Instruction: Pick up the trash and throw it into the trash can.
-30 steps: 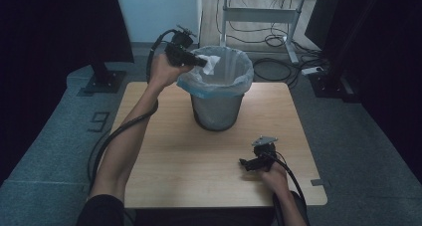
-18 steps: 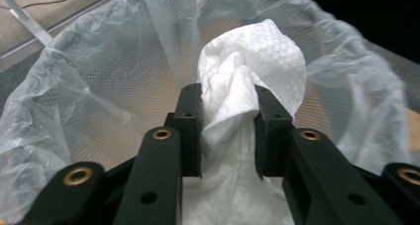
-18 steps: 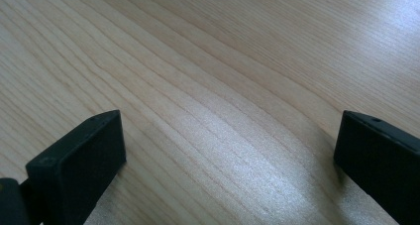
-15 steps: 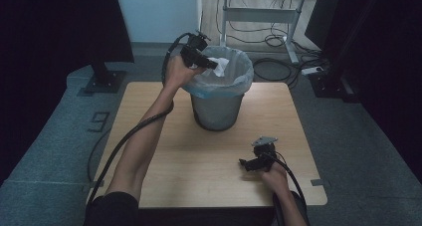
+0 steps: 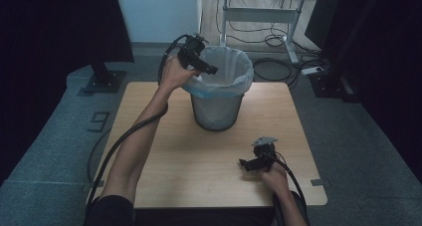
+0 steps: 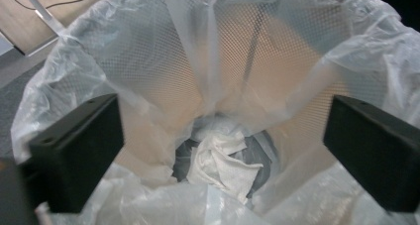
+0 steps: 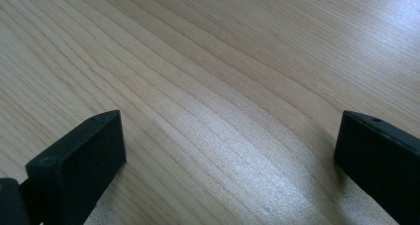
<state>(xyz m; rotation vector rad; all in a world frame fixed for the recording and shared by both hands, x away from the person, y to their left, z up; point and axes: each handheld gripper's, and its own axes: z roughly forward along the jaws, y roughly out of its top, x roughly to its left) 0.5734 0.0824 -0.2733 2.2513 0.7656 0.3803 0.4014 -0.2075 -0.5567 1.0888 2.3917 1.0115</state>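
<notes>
while left tongs [image 5: 211, 69] gape over lined bin [image 5: 219, 94], crumpled tissue [image 6: 223, 160] at bottom, right tongs [image 5: 245, 163] apart above table [image 5: 199, 161]

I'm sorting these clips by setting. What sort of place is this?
Probably a lab or studio set up for recording, not a home: a lone wooden table on grey carpet, dark curtains at the sides, and a desk frame with loose cables behind the lined bin.

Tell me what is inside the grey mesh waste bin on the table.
A clear plastic liner bag lines the grey mesh waste bin. A crumpled white paper towel lies at the bottom, below the open left claw. Anything beneath the towel is covered.
</notes>
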